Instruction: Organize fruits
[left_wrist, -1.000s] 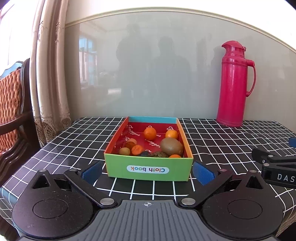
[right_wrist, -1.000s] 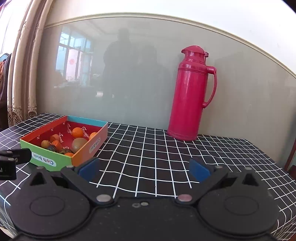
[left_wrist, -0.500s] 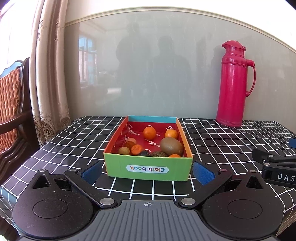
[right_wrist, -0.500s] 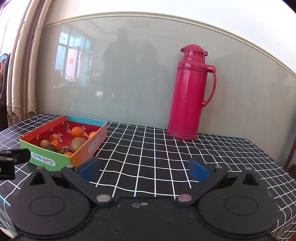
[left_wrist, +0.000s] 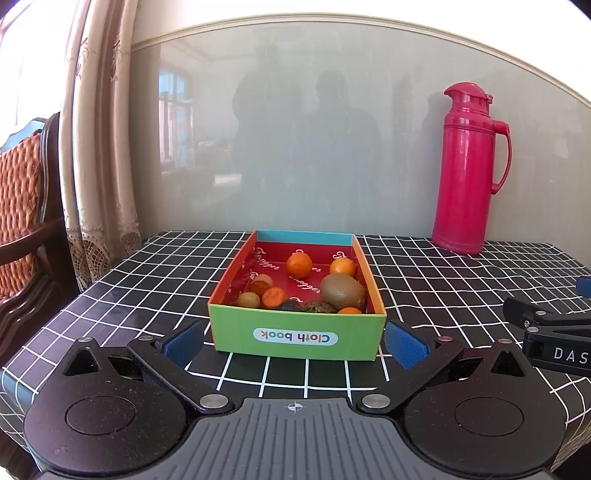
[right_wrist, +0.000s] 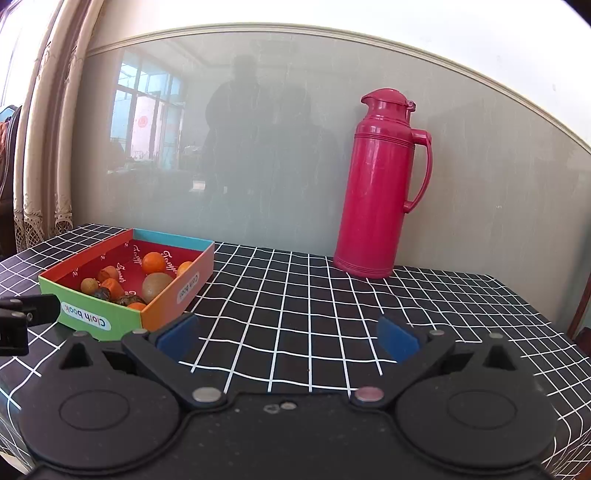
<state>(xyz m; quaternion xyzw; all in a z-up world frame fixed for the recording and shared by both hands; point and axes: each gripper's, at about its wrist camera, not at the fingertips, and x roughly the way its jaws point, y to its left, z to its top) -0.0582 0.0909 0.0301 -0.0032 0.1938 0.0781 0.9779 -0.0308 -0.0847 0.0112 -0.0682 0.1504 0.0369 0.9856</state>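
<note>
A colourful cardboard box marked "Cloth book" stands on the checked table, also in the right wrist view. It holds several fruits: small oranges, a kiwi and darker small ones. My left gripper is open and empty, its blue pads on either side of the box's near wall. My right gripper is open and empty over bare tablecloth, to the right of the box. Its side shows in the left wrist view.
A tall red thermos stands at the back right against the glossy wall panel, also in the right wrist view. A curtain and a wooden chair are left of the table. The table edge is close below both grippers.
The right wrist view has shifted slightly, the box a bit more to the left. The left gripper has hardly moved. Both grippers stay open.
</note>
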